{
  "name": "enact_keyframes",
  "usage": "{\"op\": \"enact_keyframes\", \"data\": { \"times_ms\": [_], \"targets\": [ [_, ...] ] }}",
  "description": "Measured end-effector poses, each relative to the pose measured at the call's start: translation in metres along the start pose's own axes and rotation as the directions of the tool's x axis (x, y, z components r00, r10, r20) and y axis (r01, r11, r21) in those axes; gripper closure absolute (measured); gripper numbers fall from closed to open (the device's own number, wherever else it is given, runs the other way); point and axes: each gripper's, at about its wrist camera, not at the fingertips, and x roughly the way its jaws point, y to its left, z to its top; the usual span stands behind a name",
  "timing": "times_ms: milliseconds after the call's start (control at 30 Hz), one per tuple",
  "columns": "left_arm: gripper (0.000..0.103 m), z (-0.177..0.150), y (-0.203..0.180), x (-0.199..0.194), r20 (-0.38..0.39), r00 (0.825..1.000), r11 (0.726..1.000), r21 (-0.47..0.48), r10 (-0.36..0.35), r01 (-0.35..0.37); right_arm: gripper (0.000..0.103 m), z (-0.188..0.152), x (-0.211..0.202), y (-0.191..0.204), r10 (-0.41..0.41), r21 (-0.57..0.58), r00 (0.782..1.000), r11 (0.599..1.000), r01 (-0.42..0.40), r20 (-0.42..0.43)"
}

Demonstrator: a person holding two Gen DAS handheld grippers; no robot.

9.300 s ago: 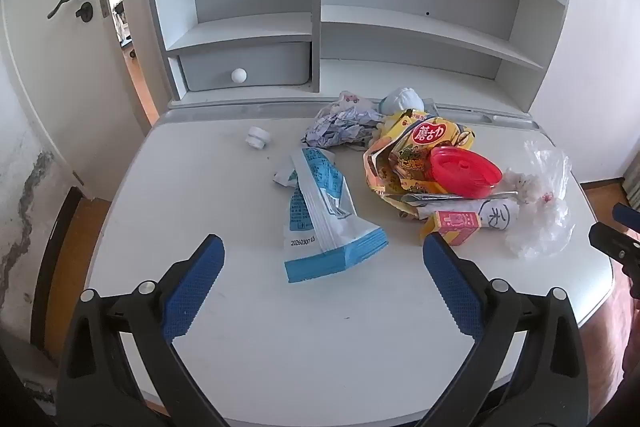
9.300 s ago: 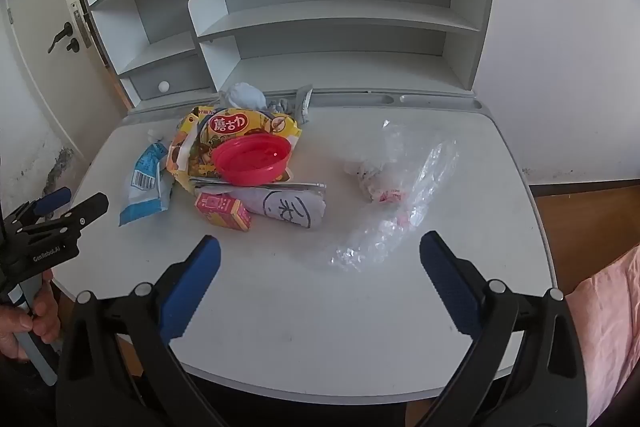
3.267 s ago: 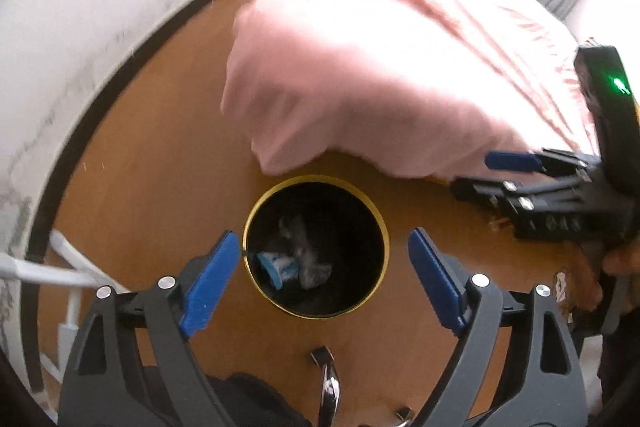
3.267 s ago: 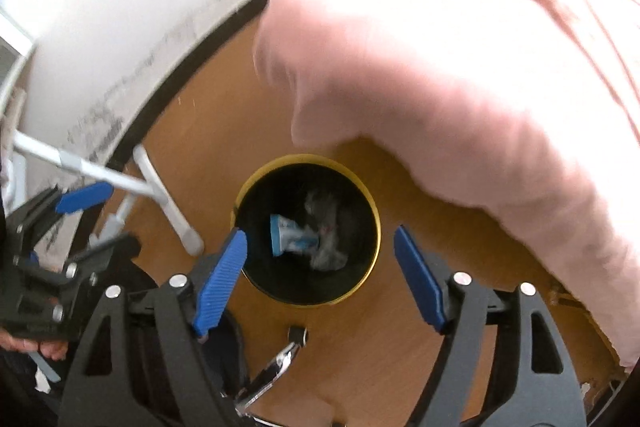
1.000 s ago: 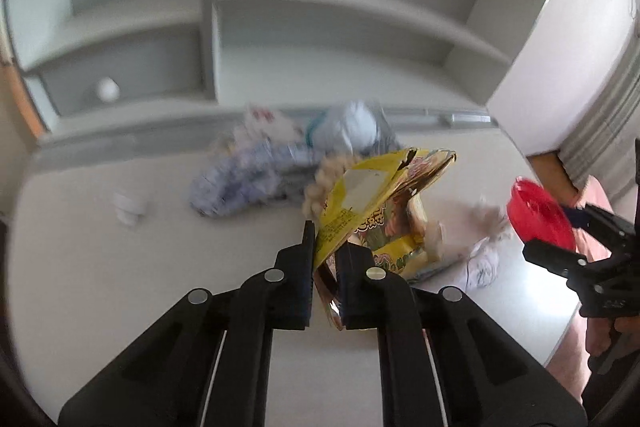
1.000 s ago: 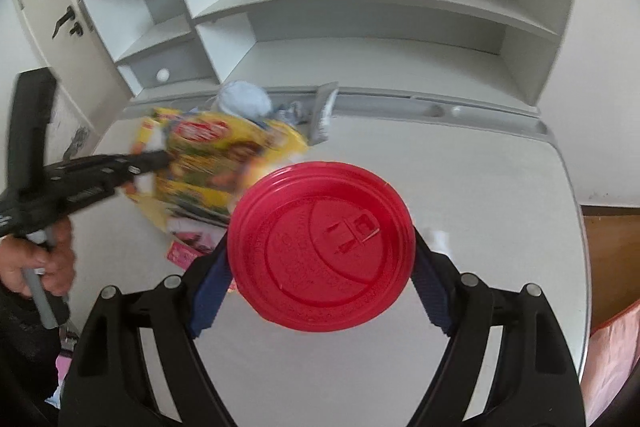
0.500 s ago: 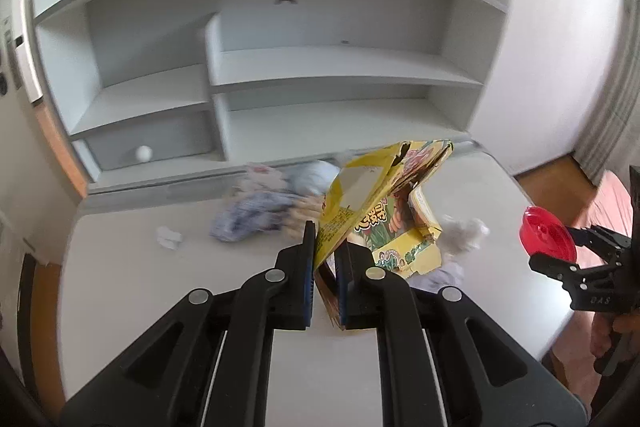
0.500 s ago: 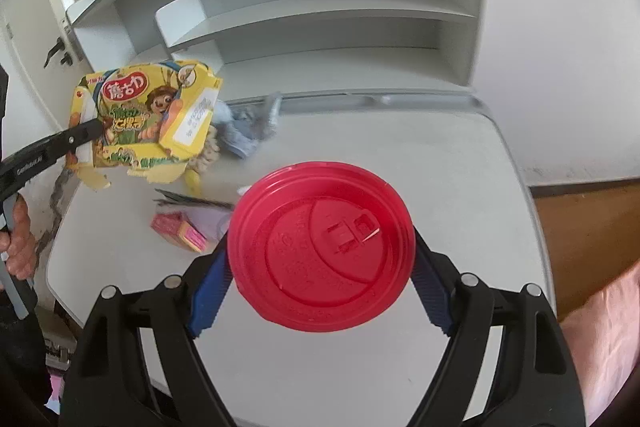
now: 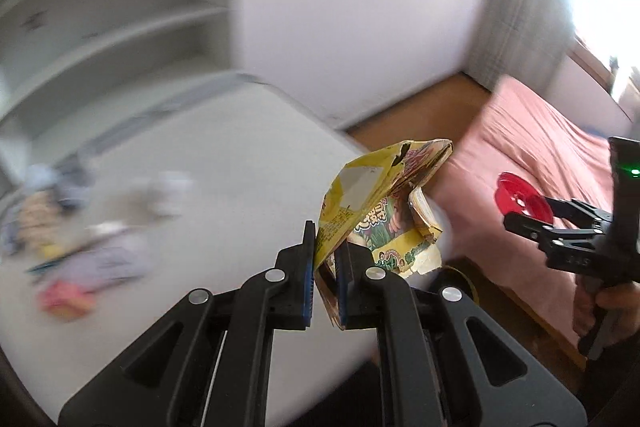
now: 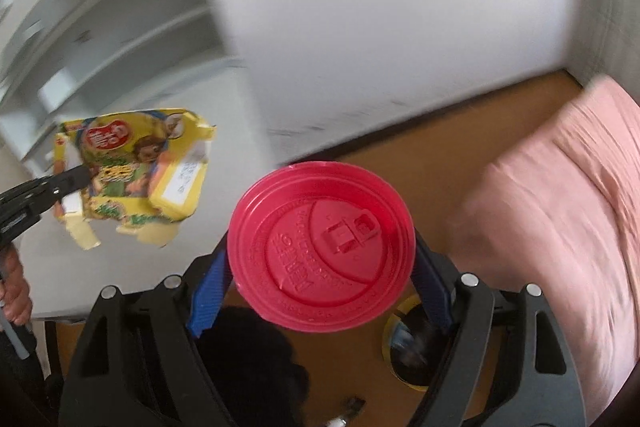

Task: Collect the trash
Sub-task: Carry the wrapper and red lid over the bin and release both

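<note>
White desk [image 9: 224, 155] left of left gripper [image 9: 325, 267] clamping yellow snack box [image 9: 384, 203]; right gripper [image 10: 320, 279] grasps red lid [image 10: 320, 247] above wooden floor [image 10: 400, 147].

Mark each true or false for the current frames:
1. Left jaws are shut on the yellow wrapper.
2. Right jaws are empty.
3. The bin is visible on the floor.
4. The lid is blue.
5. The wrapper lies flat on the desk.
1. True. The left gripper pinches the yellow wrapper.
2. False. The right gripper holds the lid across its rim.
3. True. The bin shows on the wood floor, partly hidden behind the right gripper.
4. False. The lid is red; the pads are blue.
5. False. The wrapper hangs in the air, clear of the desk.
</note>
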Motion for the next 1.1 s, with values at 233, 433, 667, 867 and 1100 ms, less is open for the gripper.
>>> {"op": "enact_keyframes", "data": {
  "times_ms": [233, 433, 667, 867, 1100],
  "targets": [
    [0.095, -0.012, -0.117, 0.072, -0.112, 0.985, 0.976, 0.157, -0.134, 0.150, 0.024, -0.071, 0.013, -0.119, -0.099, 0.195, 0.991, 0.974, 0.114, -0.085],
    [0.095, -0.042, -0.183, 0.146, -0.267, 0.955, 0.950, 0.241, -0.133, 0.199, 0.024, -0.125, 0.046, -0.176, -0.094, 0.274, 0.979, 0.951, 0.142, -0.182],
    [0.095, -0.080, -0.223, 0.234, -0.370, 0.925, 0.935, 0.289, -0.089, 0.206, 0.024, -0.169, 0.101, -0.202, -0.080, 0.297, 0.958, 0.941, 0.164, -0.274],
    [0.095, -0.116, -0.235, 0.306, -0.475, 0.876, 0.933, 0.271, -0.084, 0.236, 0.024, -0.193, 0.149, -0.219, -0.049, 0.311, 0.943, 0.937, 0.157, -0.330],
    [0.095, -0.140, -0.240, 0.348, -0.552, 0.833, 0.941, 0.255, -0.046, 0.221, 0.024, -0.200, 0.185, -0.234, -0.020, 0.316, 0.924, 0.937, 0.151, -0.382]
  ]
}}
